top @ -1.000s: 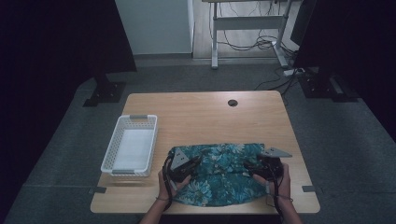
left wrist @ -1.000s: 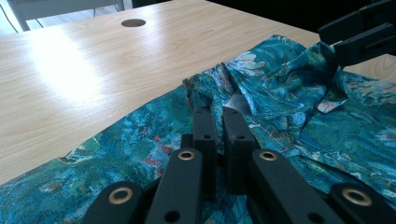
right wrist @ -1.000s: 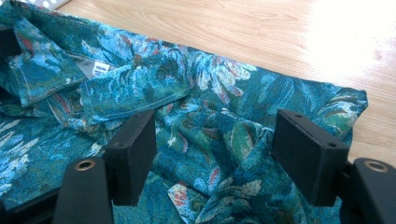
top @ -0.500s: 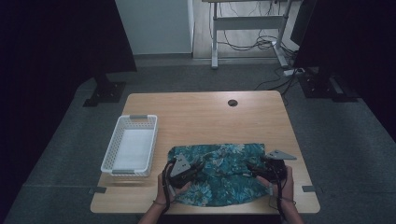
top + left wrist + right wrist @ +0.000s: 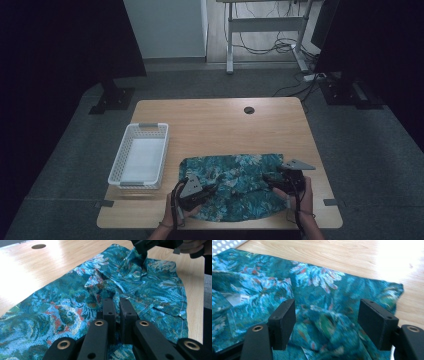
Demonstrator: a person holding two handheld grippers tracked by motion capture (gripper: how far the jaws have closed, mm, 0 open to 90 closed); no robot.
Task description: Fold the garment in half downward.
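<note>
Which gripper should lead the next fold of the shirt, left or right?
Left, probably. The left gripper is already shut on a pinch of the teal floral shirt near its collar. The right gripper hangs over the fabric with jaws wide, gripping nothing.

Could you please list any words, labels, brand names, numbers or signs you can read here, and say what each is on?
None can be read.
The pale tag inside the shirt is too blurred to tell whether it bears print.
The basket and table show no writing.

Dim high view — glare on wood, soft edges
</note>
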